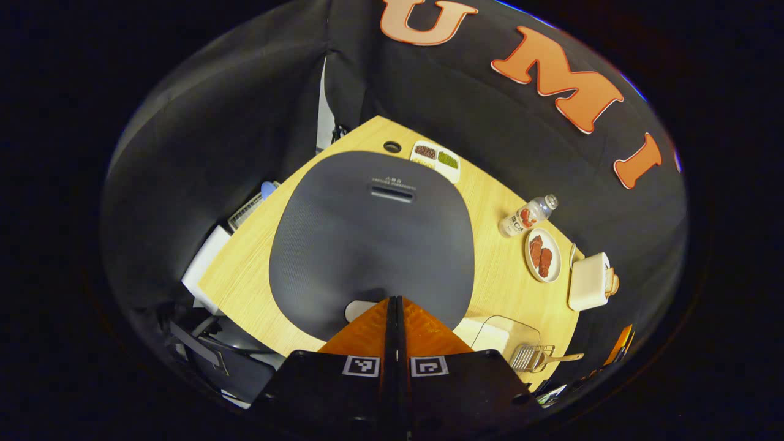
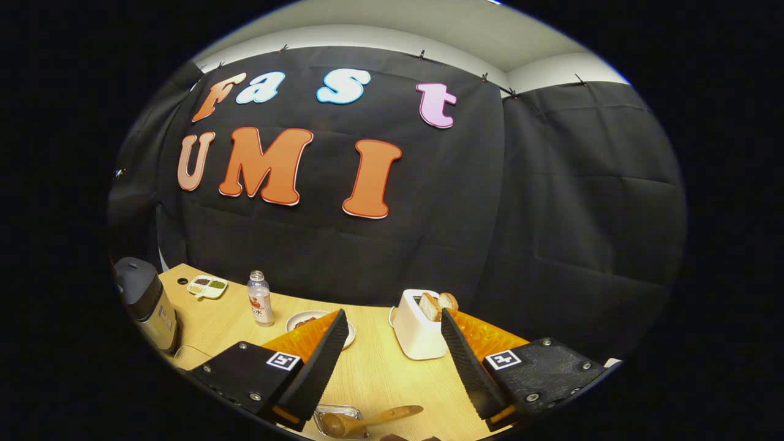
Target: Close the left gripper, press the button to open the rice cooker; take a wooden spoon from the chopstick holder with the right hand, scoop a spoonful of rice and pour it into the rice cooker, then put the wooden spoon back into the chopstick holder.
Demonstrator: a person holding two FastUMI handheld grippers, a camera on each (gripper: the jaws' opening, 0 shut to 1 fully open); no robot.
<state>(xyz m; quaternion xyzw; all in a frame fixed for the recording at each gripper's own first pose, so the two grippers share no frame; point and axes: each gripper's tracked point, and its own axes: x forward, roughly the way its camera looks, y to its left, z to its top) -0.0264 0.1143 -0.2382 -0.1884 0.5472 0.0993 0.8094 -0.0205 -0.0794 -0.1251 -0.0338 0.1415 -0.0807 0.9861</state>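
Left gripper (image 1: 395, 306) pressed together above one dark grey rounded rice cooker (image 1: 373, 239) with lid down, right gripper (image 2: 392, 349) spread wide, one wooden spoon (image 2: 367, 420) in chopstick holder (image 2: 338, 416) below between fingers, one white toaster (image 2: 419, 334) beyond.

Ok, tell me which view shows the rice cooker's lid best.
The left gripper view: it looks straight down on the rice cooker, so the whole closed lid shows, with the shut left gripper just over its near edge. The right gripper view catches the cooker side-on at its left edge, partly cut off.
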